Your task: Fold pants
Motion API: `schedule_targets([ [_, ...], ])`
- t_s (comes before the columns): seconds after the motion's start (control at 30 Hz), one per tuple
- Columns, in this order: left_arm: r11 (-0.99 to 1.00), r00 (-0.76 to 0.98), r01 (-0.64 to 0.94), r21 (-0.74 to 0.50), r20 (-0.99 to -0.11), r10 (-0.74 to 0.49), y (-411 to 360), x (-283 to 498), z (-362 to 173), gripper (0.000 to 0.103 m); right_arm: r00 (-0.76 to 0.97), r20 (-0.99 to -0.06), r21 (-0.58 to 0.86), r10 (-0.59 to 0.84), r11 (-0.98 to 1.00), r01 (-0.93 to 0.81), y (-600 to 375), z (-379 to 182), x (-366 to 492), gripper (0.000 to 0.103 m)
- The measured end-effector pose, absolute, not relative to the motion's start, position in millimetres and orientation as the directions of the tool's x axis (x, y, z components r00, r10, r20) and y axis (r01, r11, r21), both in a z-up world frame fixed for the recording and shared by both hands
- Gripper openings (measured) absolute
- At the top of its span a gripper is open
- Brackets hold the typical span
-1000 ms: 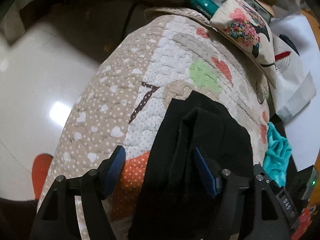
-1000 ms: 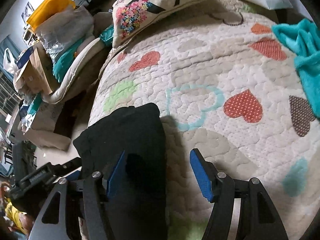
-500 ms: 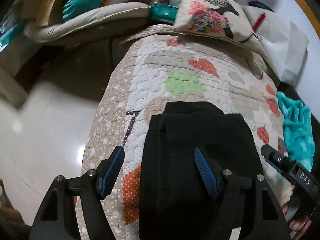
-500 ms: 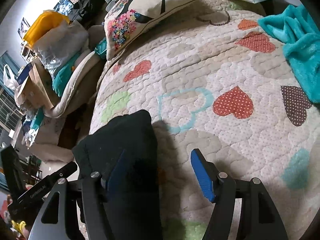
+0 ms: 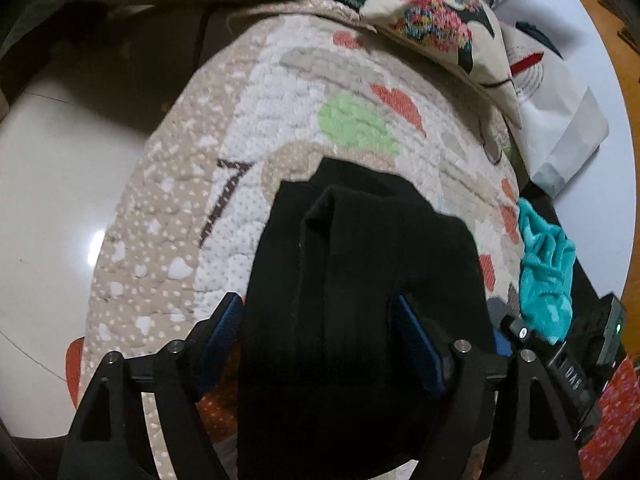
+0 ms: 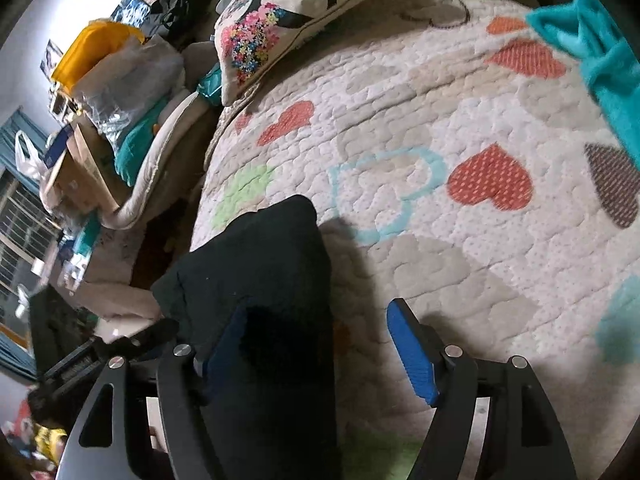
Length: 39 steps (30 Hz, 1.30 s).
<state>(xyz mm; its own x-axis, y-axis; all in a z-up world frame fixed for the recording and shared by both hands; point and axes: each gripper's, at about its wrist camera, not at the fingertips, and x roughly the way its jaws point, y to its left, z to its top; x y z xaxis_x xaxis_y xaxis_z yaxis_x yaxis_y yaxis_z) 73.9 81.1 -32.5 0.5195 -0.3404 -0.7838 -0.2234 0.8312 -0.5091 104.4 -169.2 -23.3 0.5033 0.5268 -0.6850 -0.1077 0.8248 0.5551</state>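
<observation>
The black pants (image 5: 360,280) lie folded into a narrow stack on the heart-patterned quilt (image 5: 280,92). My left gripper (image 5: 320,340) is open, its blue pads on either side of the stack's near end. In the right wrist view the pants (image 6: 264,288) lie at the quilt's left edge. My right gripper (image 6: 316,352) is open above the stack's right edge; the left blue pad (image 6: 224,340) is over the black cloth, the right pad (image 6: 412,352) over bare quilt (image 6: 440,128). The right gripper's body shows in the left wrist view (image 5: 560,360).
A floral pillow (image 6: 280,20) and a white bag (image 5: 560,92) sit at the quilt's far end. A teal towel (image 5: 548,272) lies on the right. A pale tiled floor (image 5: 60,180) drops off left of the bed. Boxes and bags (image 6: 100,92) crowd the bedside.
The left wrist view has swung and closed in over the pants. The right gripper has shifted slightly. The pants stay folded in place and both grippers stay open.
</observation>
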Motion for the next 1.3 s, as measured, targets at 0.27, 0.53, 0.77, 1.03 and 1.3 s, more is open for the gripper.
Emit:
schedule_targets([
  [0.27,0.87,0.49,-0.129,-0.476,-0.793,-0.362,59.4,89.0,-42.4,0.103,0.372,-0.648,0.662,0.665,0.733,-0.156,-144.9,-41.5,130.3,0.078],
  [0.53,0.814,0.508,-0.09,-0.574,-0.729,-0.459,62.1,86.5,-31.7,0.043,0.308,-0.671,0.642,0.675,0.736,-0.215,-123.2,-34.7,136.0,0.058],
  [0.77,0.808,0.529,-0.054,-0.587,-0.703,-0.475,53.2,91.7,-13.4,0.04,0.33,-0.674,0.619,0.661,0.749,-0.236,-117.9,-14.4,133.8,0.048],
  [1.03,0.774,0.576,-0.047,-0.631,-0.65,-0.495,62.1,108.1,10.7,0.04,0.377,-0.67,0.56,0.64,0.769,-0.308,-110.4,27.2,141.4,0.046],
  [1.3,0.798,0.605,-0.014,-0.602,-0.64,-0.473,49.1,145.2,37.3,0.04,0.449,-0.667,0.502,0.594,0.804,-0.319,-116.3,58.2,166.9,0.046],
])
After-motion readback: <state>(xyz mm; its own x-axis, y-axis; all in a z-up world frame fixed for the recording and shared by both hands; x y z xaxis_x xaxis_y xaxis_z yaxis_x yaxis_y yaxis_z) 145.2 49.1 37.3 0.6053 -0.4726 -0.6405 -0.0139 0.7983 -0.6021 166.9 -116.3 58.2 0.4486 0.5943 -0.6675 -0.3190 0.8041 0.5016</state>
